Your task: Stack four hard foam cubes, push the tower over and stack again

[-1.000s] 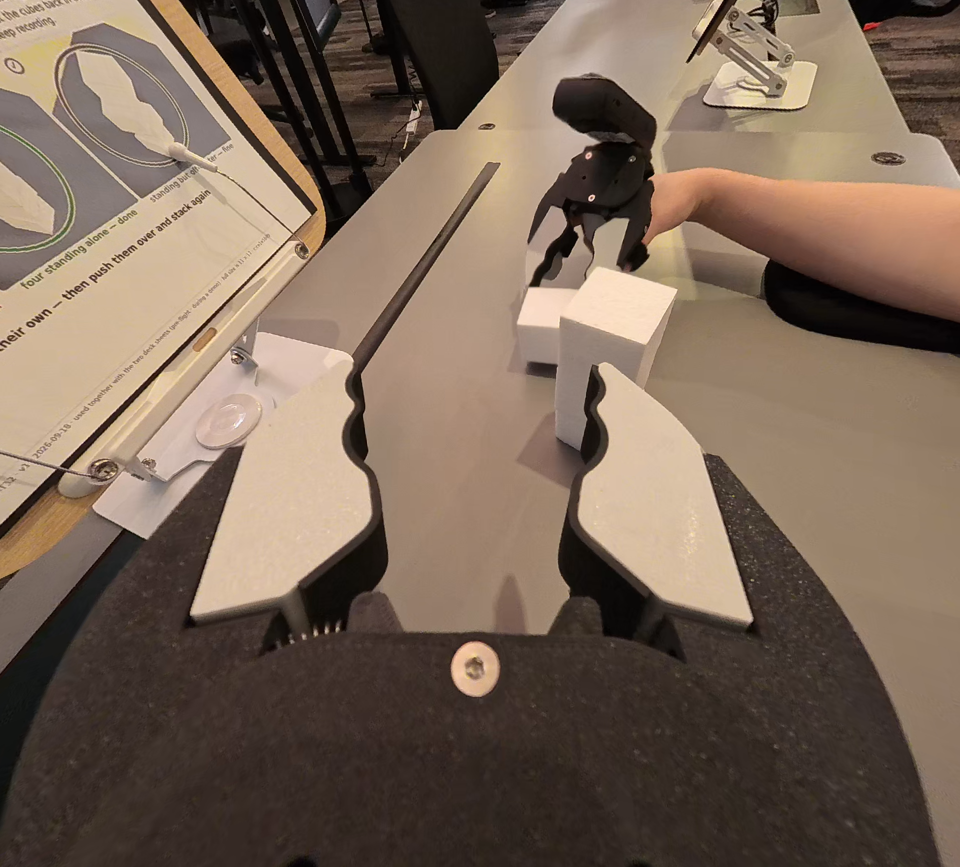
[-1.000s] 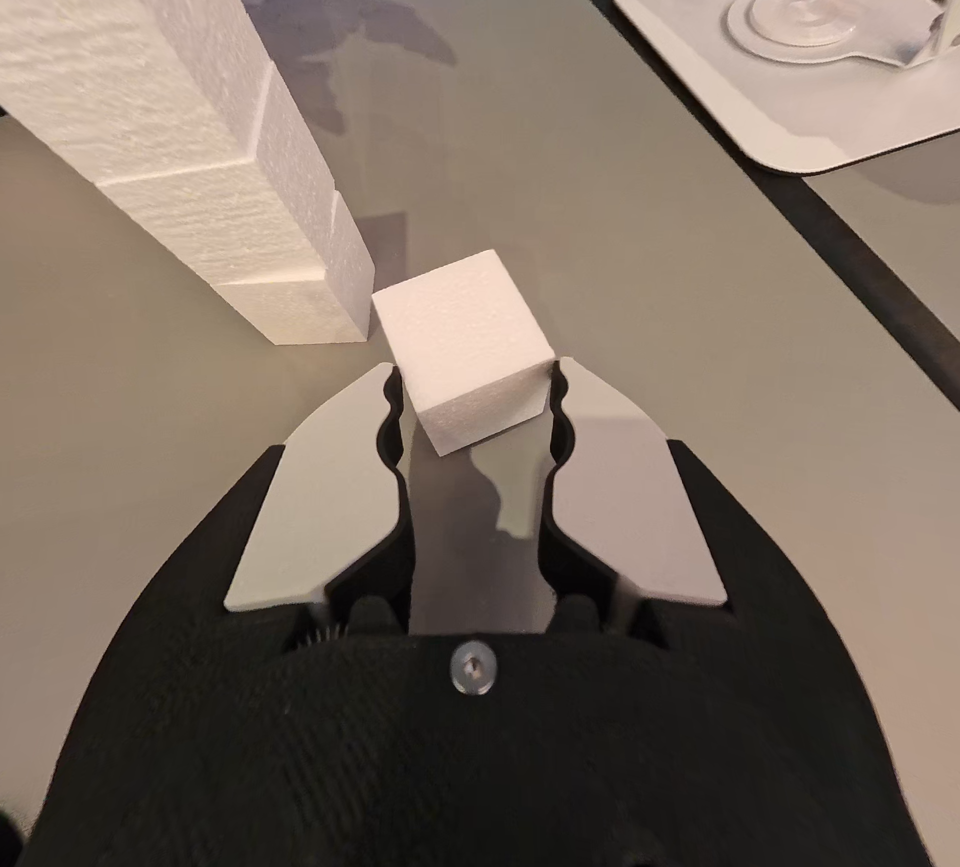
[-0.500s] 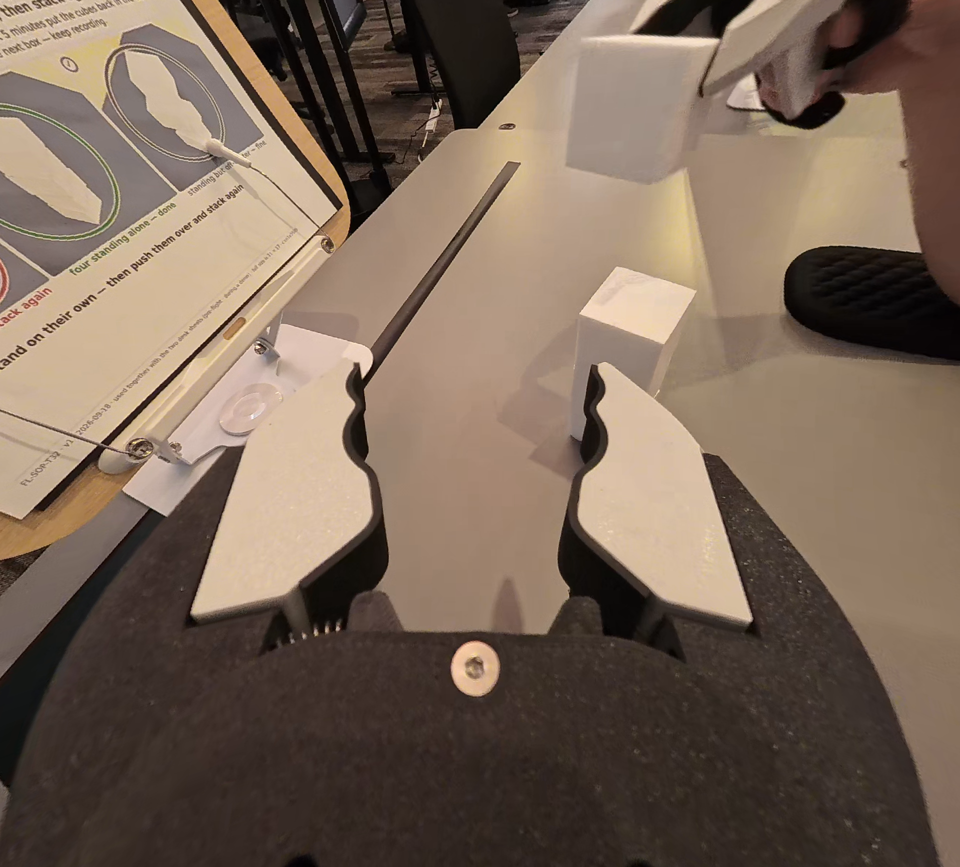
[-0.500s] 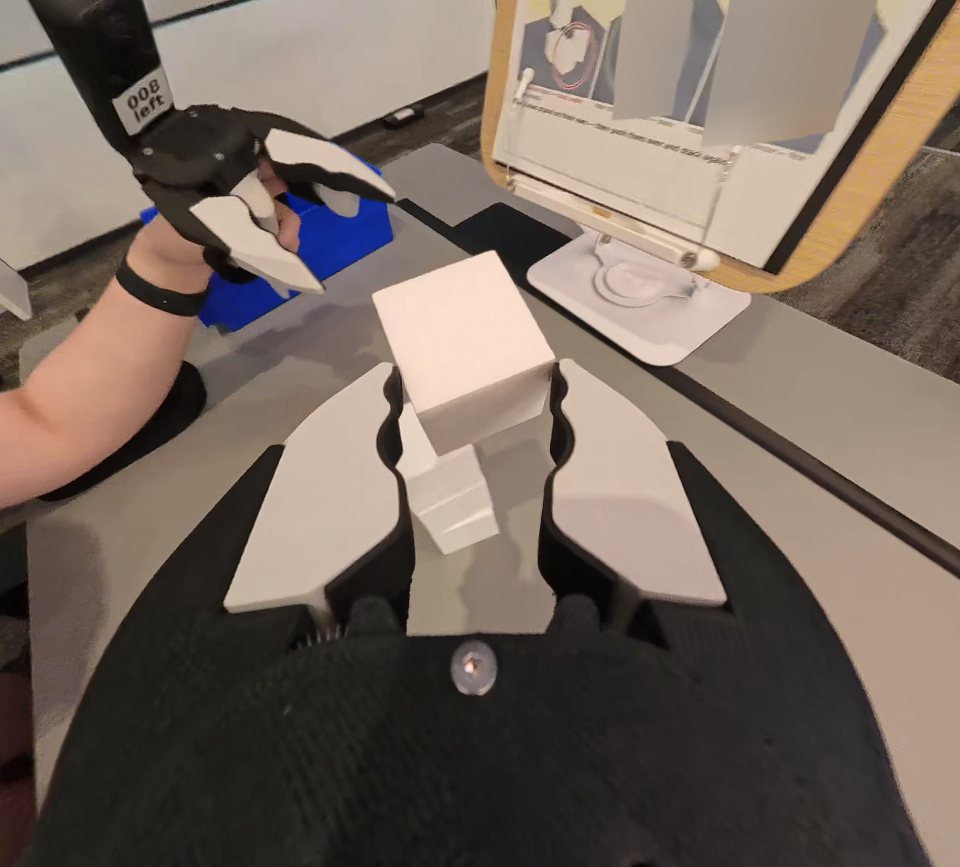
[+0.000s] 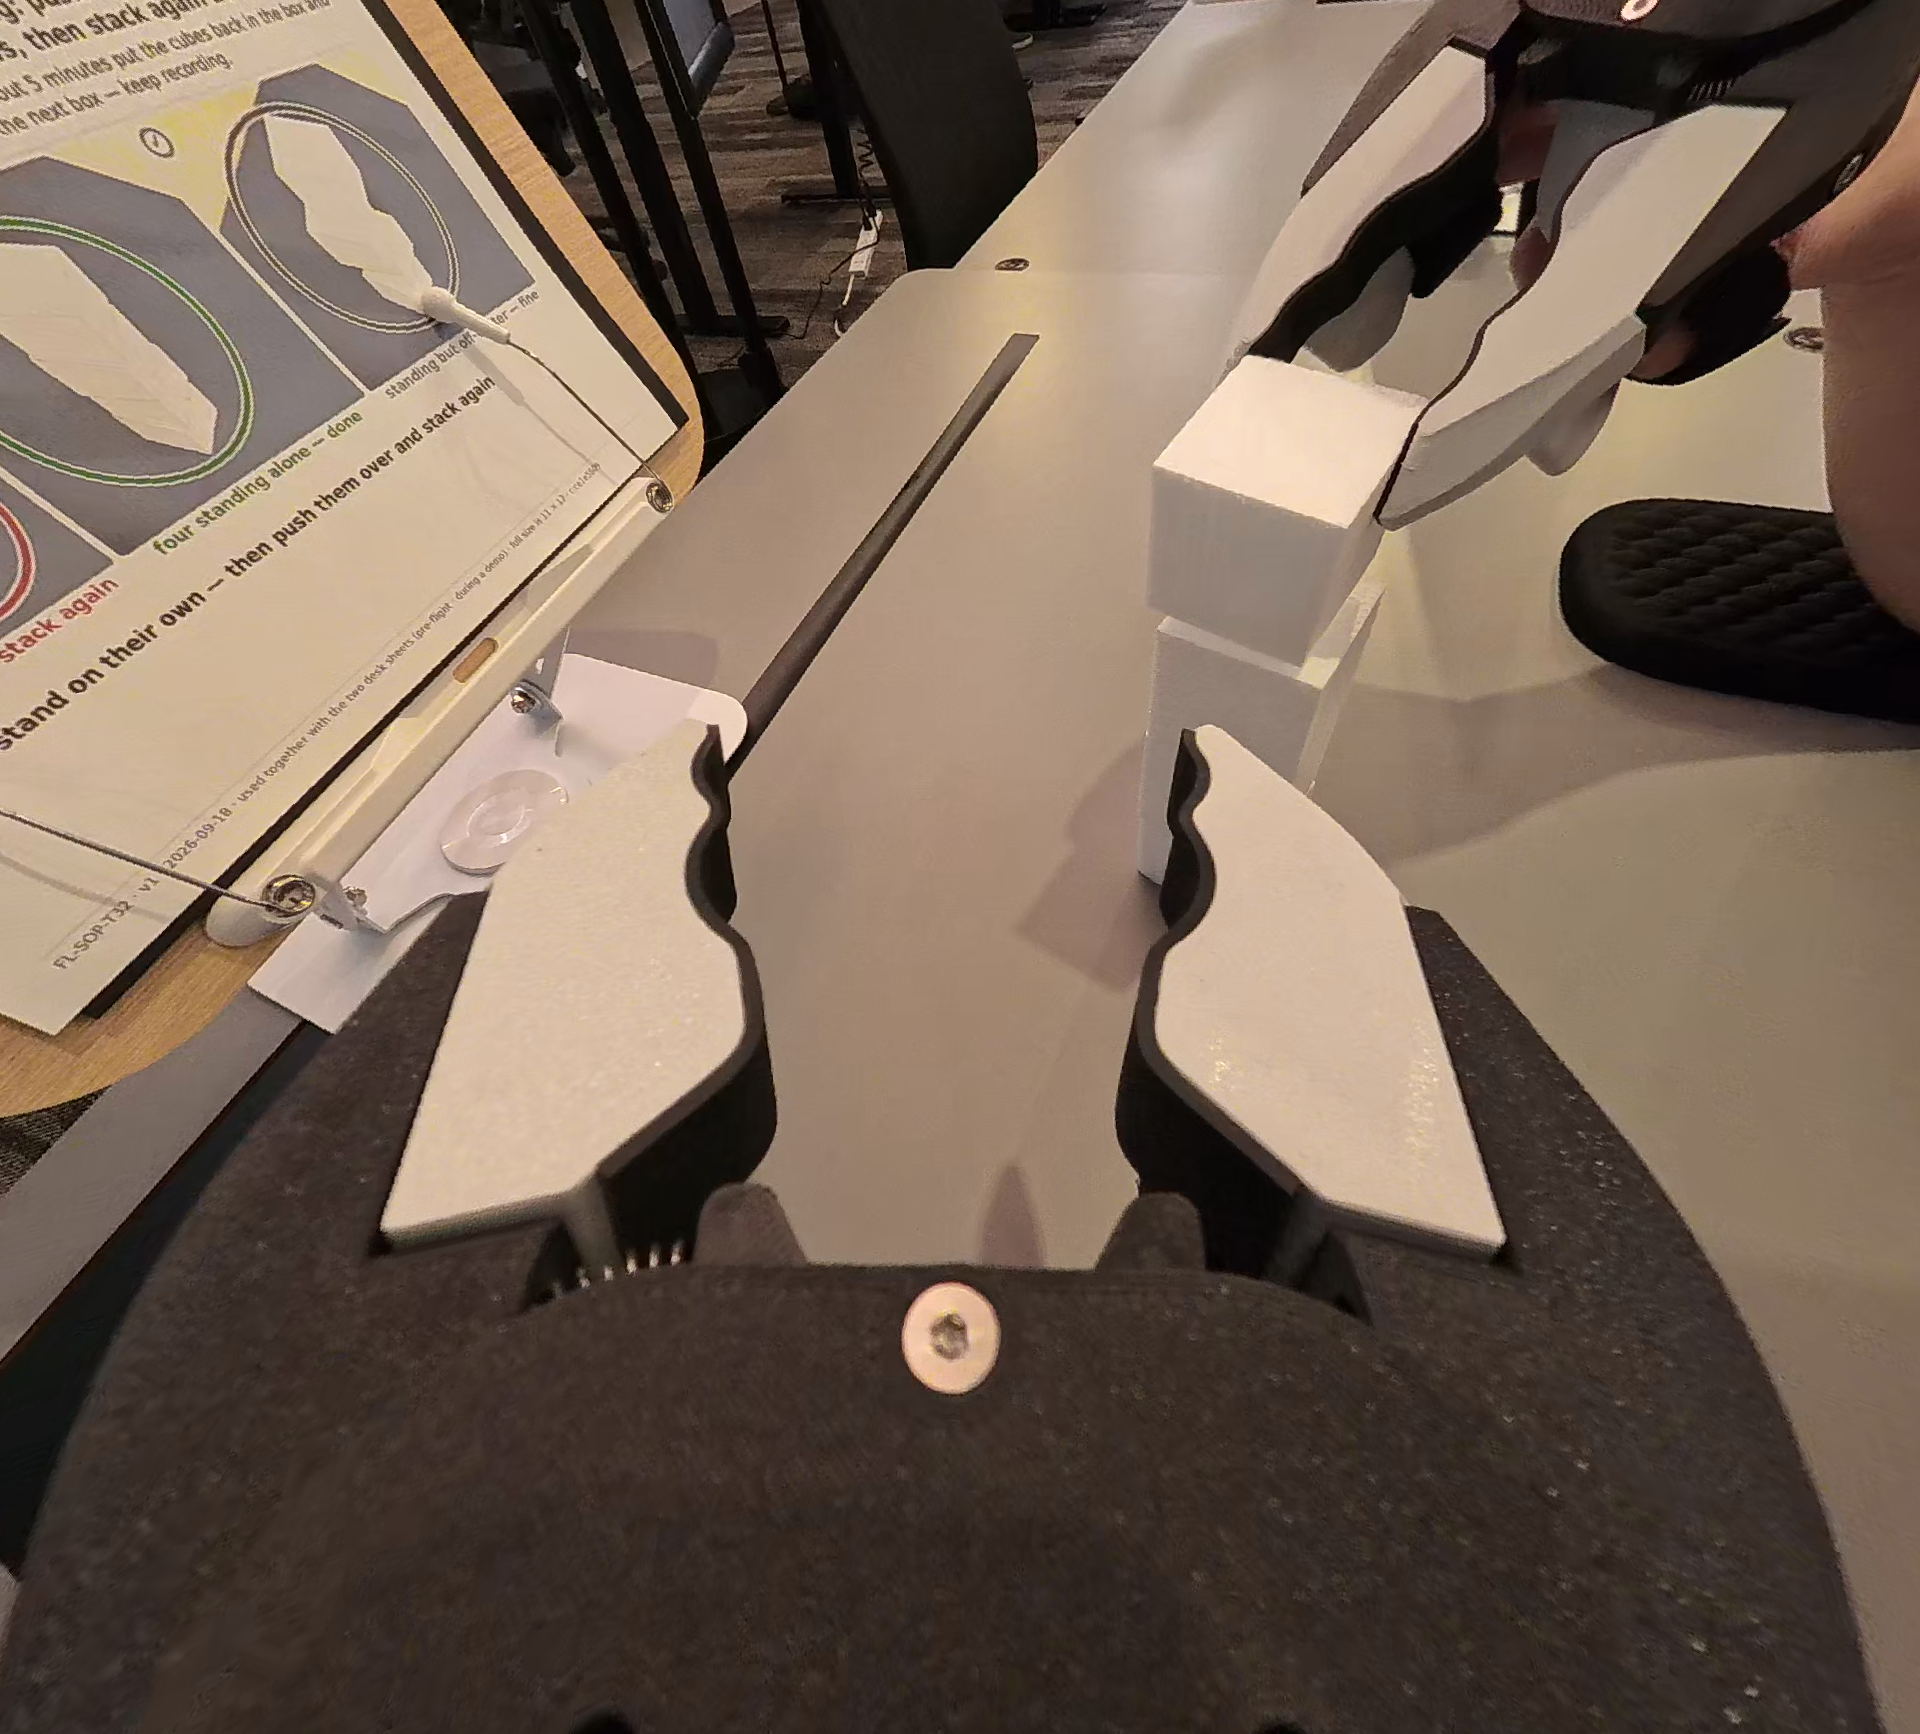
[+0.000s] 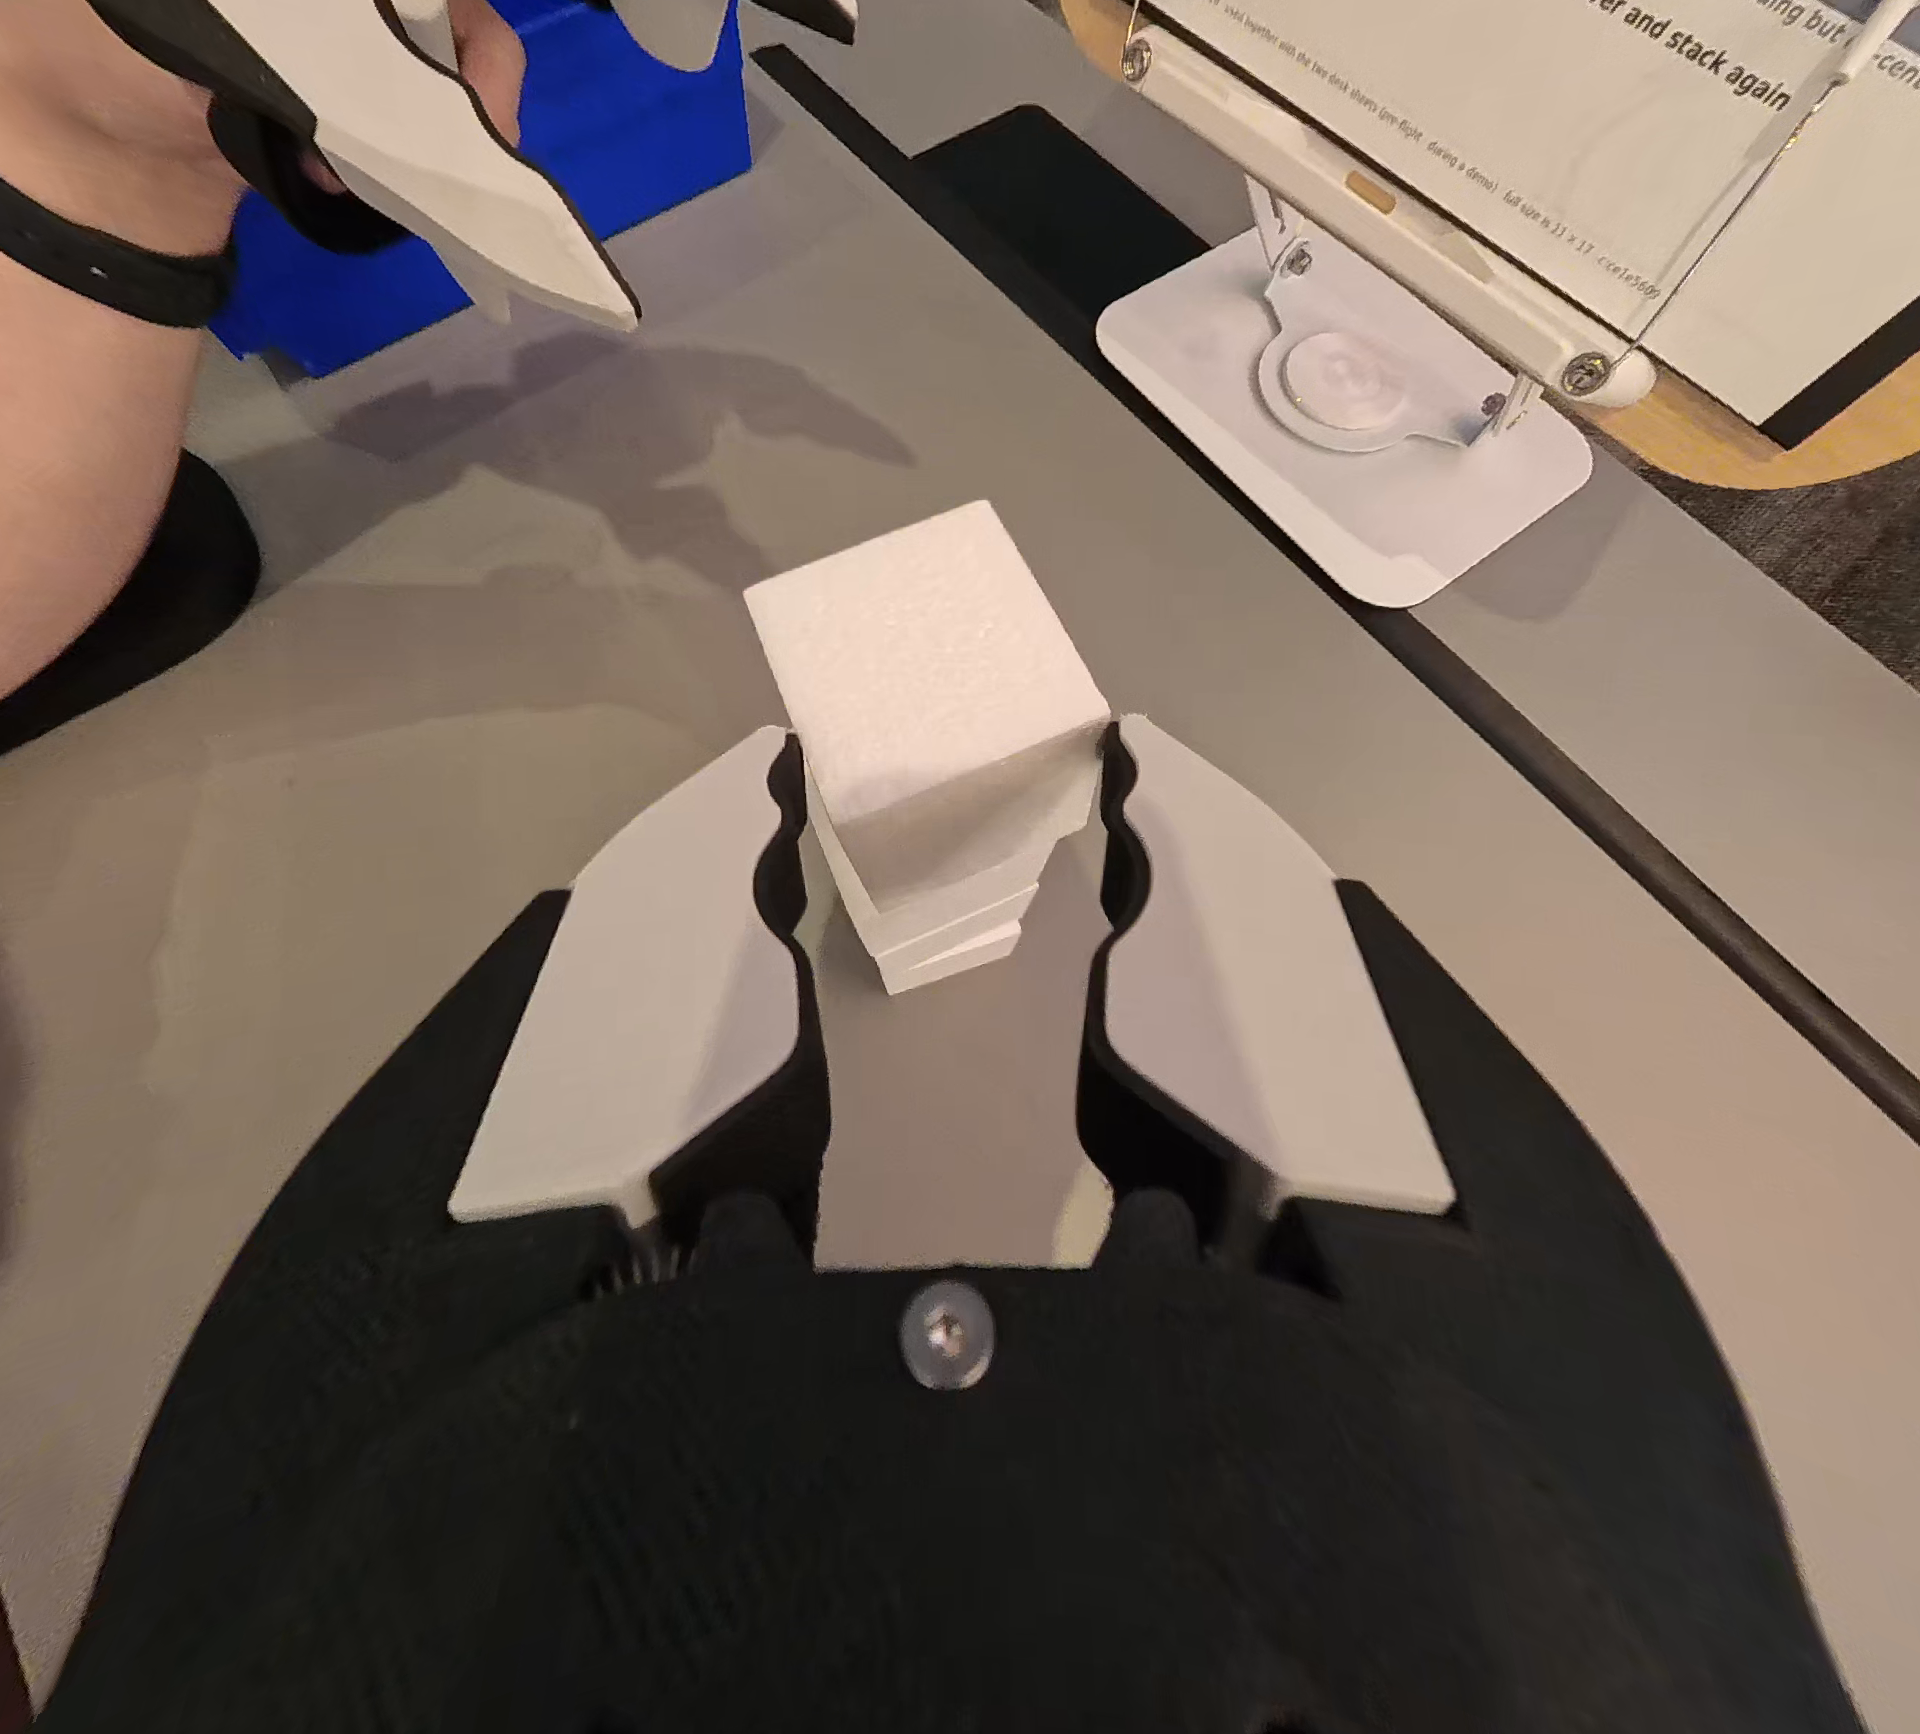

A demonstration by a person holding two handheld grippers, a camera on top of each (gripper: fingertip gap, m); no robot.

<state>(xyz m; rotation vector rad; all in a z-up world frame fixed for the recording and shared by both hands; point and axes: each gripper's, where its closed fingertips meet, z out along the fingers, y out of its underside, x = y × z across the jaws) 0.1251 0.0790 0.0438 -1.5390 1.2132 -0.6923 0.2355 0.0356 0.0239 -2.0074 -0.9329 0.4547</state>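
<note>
The right gripper point(image 6: 951, 775) has its fingers point(image 6: 665, 967) set narrow around the top cube point(image 6: 920, 666), the left one pressed to its side, the right one just at its edge, so whether the grip is on or just let go is hard to judge; the cube sits on the tower point(image 6: 940, 915), which stands on the grey table point(image 6: 416, 749). From the left wrist view the same cube point(image 5: 1262, 505) rests on the blocks below, turned a little off square from them, with the right gripper point(image 5: 1340, 406) leaning in from above.

The foam looks very light and stiff, its grain rough enough for the pads to catch; a soft squeeze on two opposite flat faces, near mid-height of the cube, should hold it; a hard pinch could dent it, and a nudge on release could topple the tower.

The left gripper point(image 5: 951, 811) hangs wide and empty, near the tower and off to its left; its right finger point(image 5: 1288, 988) covers the tower's foot.

Beyond the tower, the sign board point(image 6: 1507, 74) stands on its white base point(image 6: 1351, 448); the blue box point(image 6: 582, 157) lies farther off, half behind the left gripper point(image 6: 665, 157).

How many cubes make up the tower cannot be counted surely; the lower seams are stacked tight under the top cube, and the bottom block is cut off.
</note>
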